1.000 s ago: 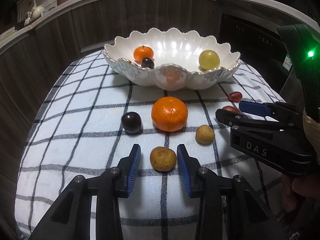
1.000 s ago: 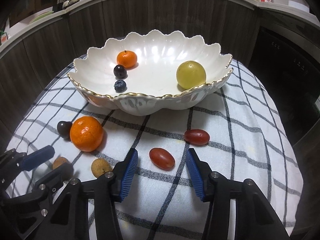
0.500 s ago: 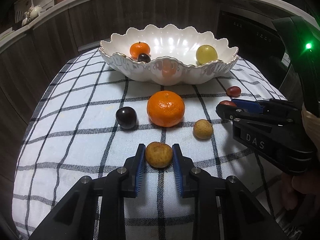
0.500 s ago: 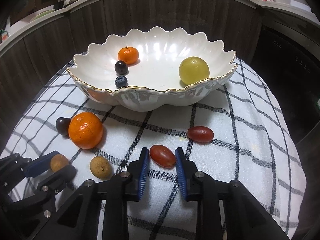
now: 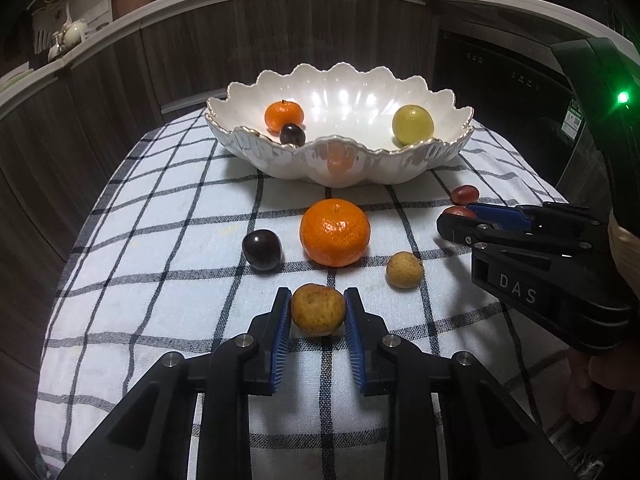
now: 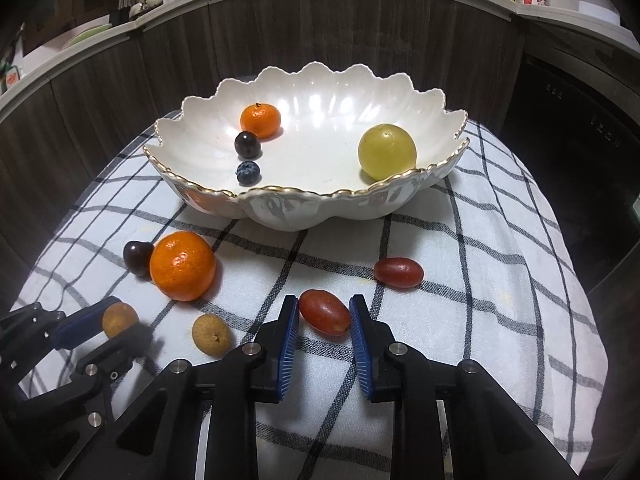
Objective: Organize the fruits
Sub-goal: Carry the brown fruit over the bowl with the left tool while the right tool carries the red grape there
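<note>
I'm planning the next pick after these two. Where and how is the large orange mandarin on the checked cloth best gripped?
Probably across its widest middle, fingers on the left and right flanks of the large orange mandarin, coming from the near side along the checked cloth. It sits stem-up and slightly flattened, so the equator gives the firmest seat. Mind the dark plum close on its left; the white scalloped bowl blocks the far side.

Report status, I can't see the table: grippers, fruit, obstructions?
Left hand-held gripper shut on brown fruit. Right hand-held gripper shut on red grape. Path to bowl open.

Left tool (image 5: 318, 312) clamps a brown longan (image 5: 317, 309) on the checked cloth (image 5: 160, 280).
</note>
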Action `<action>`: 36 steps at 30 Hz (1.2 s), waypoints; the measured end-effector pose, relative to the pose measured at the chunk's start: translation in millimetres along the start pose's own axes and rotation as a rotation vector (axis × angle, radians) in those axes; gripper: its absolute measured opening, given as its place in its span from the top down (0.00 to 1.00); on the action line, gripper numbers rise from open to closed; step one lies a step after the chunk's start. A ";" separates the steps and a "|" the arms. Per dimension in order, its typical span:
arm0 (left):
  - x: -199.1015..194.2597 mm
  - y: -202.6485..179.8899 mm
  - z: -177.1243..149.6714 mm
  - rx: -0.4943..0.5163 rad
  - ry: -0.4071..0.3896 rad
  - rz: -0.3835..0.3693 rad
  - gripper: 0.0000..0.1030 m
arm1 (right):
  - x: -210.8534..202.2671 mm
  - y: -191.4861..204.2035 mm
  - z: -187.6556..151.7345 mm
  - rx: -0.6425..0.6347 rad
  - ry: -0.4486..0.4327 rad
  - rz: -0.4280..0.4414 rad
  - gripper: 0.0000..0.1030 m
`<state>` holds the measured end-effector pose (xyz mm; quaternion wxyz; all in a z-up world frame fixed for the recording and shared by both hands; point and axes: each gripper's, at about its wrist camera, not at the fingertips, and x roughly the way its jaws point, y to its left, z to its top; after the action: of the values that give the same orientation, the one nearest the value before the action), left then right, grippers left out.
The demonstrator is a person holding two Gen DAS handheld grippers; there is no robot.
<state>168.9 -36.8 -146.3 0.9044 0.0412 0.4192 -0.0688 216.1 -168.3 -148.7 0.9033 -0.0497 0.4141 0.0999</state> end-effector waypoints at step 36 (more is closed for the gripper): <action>-40.3 8.4 28.5 -0.013 -0.104 0.047 0.74 | -55.2 5.0 27.2 -0.017 -0.115 -0.005 0.74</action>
<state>165.9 -28.7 -97.0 0.9265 0.0413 0.3711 -0.0468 199.9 -166.4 -89.2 0.9254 -0.0527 0.3605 0.1040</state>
